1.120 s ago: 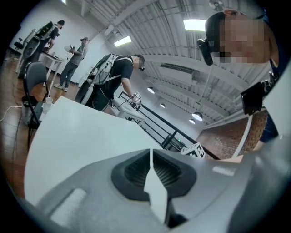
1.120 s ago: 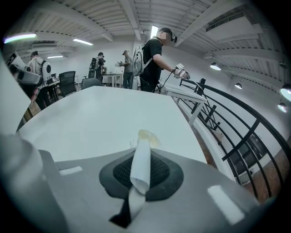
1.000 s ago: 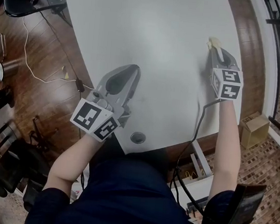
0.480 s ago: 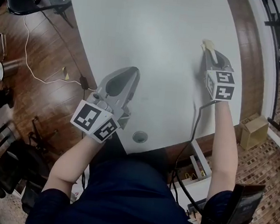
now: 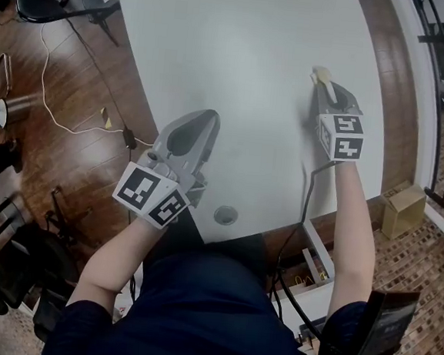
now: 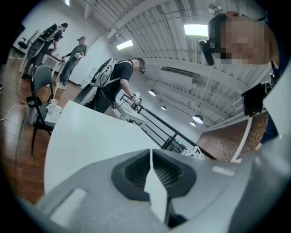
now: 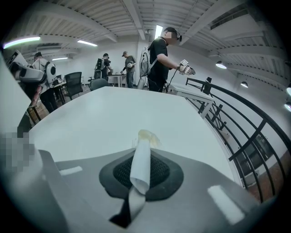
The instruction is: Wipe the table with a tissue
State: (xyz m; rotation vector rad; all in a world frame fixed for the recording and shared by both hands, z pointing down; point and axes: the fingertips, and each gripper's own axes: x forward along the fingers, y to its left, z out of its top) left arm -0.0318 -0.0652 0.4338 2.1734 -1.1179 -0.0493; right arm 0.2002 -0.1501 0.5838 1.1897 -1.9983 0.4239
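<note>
Toward the desk's right edge my right hand-held gripper clamps the rolled tissue, which juts straight ahead, tip on the surface; my left hand-held gripper rests closed, well apart.

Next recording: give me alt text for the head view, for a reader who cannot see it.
Seen from above, the right hand-held gripper pinches a tissue with a yellowish tip, held low over the far right part of a white table. The left hand-held gripper, jaws together and empty, is over the table's near left edge.
</note>
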